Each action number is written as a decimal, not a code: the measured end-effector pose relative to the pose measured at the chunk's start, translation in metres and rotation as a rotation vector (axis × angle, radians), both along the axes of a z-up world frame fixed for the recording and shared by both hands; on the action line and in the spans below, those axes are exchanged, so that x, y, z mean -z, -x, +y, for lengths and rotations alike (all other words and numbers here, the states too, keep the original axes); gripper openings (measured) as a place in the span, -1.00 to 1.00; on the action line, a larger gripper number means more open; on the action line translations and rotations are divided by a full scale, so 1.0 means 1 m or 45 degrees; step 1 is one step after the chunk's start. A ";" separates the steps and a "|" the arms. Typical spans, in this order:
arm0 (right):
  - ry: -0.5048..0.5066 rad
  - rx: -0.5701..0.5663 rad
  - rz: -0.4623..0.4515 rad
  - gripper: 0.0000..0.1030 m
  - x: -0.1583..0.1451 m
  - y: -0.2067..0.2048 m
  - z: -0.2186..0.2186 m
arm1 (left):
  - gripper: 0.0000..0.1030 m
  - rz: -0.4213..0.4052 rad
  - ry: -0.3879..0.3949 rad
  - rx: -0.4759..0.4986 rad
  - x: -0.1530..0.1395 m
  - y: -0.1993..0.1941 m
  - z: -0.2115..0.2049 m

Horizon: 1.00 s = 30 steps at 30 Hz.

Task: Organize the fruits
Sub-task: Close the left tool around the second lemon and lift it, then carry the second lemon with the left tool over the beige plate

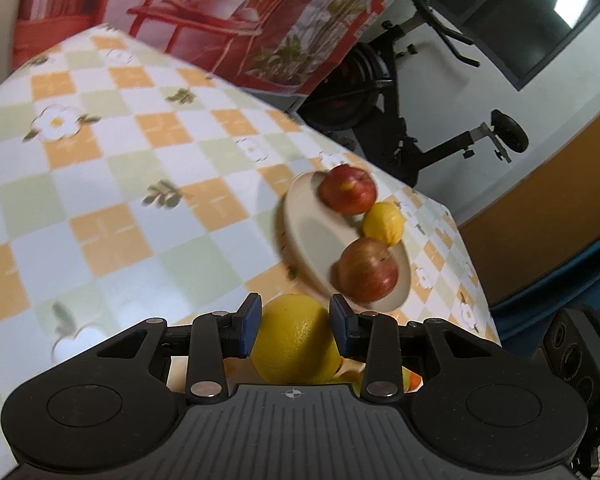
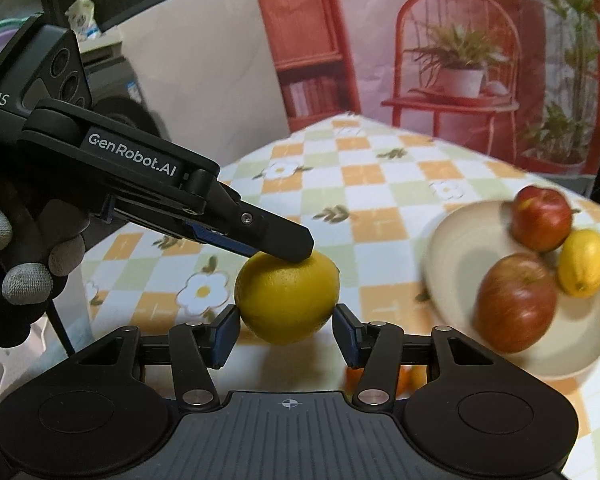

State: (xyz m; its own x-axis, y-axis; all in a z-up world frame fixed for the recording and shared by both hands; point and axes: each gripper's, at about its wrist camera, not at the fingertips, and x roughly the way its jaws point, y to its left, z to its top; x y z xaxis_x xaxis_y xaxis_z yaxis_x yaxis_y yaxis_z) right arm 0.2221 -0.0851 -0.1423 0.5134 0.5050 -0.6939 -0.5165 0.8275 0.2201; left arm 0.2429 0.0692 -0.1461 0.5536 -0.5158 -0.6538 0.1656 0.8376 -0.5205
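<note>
Left gripper [image 1: 294, 320]: count 1; blue pads clamped on the two sides of one lemon, which is clear of the table.
Held lemon [image 1: 296, 344]: count 1; yellow, between the left gripper's fingertips, nearer than the plate and to its left in the right wrist view.
Right gripper [image 2: 286, 328]: count 1; jaws apart; the held lemon appears in line with the gap, but the grip on it is the left gripper's, which reaches in from the upper left.
Gloved hand [image 2: 16, 264]: count 1; black glove with grey fingertips, wrapped round the left gripper's handle at the left edge.
Orange patches [image 2: 416, 376]: low behind the right gripper's linkage; mostly hidden, so neither kind nor count can be told.
Tablecloth [image 1: 120, 184]: count 1; checked orange, green and white, with flower and leaf prints.
Plate [image 1: 320, 240]: count 1; cream, on the tablecloth near the table's far right edge; carries 3 fruits.
Near apple [image 1: 367, 274]: red-yellow, on the plate's near side.
Plate lemon [image 1: 383, 224]: count 1; at the rim between the two apples, touching both.
Far apple [image 1: 349, 190]: red, on the plate's far side.
Totals: lemons 2, apples 2.
Backdrop [image 2: 452, 60]: count 1; printed with a red chair and potted plants, behind the table.
Exercise bike [image 1: 420, 120]: count 1; black, beyond the table.
</note>
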 end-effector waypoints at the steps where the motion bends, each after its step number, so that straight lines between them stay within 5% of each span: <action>1: -0.001 0.010 -0.013 -0.08 -0.003 -0.002 -0.004 | -0.24 -0.012 -0.003 0.007 -0.003 -0.003 -0.005; 17: 0.024 0.132 -0.128 -0.08 -0.027 -0.050 -0.070 | -0.24 -0.088 -0.046 0.161 -0.036 -0.074 -0.070; 30: 0.085 0.146 -0.033 -0.08 0.002 -0.113 -0.084 | -0.24 -0.017 -0.084 0.173 -0.012 -0.137 -0.087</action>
